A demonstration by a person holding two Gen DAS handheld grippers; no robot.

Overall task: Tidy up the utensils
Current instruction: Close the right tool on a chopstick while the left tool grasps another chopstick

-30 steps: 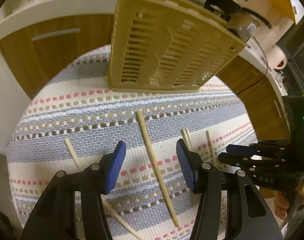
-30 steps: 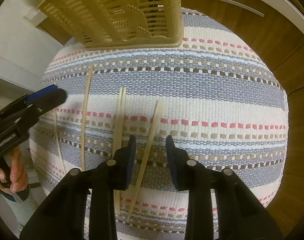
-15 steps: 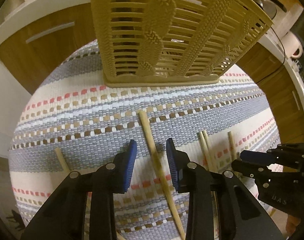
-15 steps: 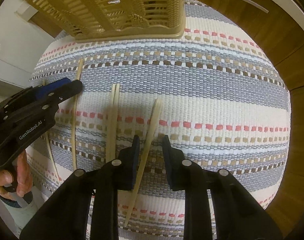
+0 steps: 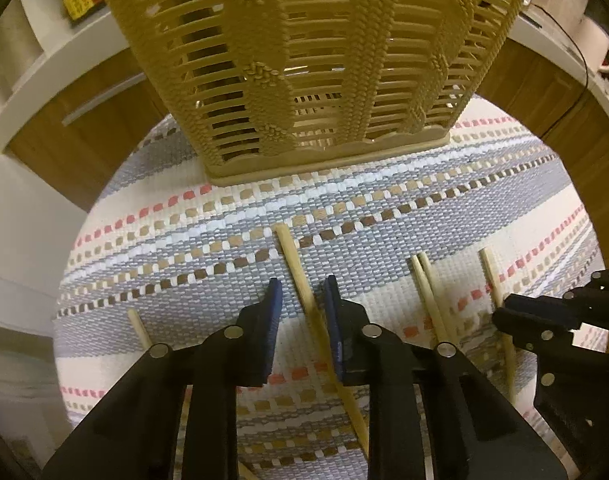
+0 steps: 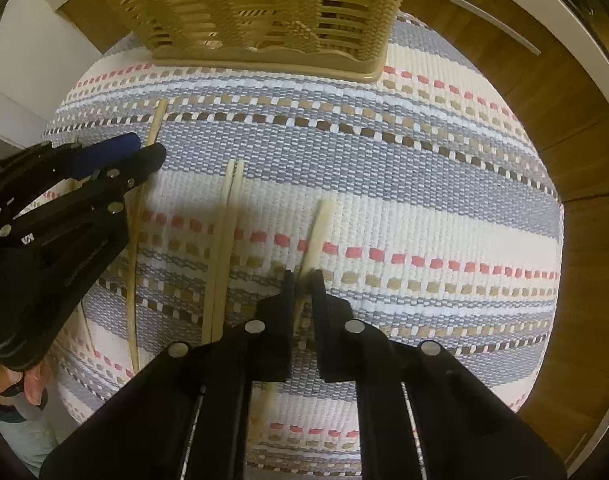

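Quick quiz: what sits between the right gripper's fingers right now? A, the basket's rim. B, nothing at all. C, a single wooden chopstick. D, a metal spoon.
C: the right gripper has its jaws nearly closed around one chopstick lying on the striped mat.

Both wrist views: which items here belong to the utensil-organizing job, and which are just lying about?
Part of the job:
chopsticks on the mat
chopstick between the left gripper jaws
chopstick pinched by the right gripper
slatted basket

Lying about:
striped mat
bottle on the counter
mug
black cable
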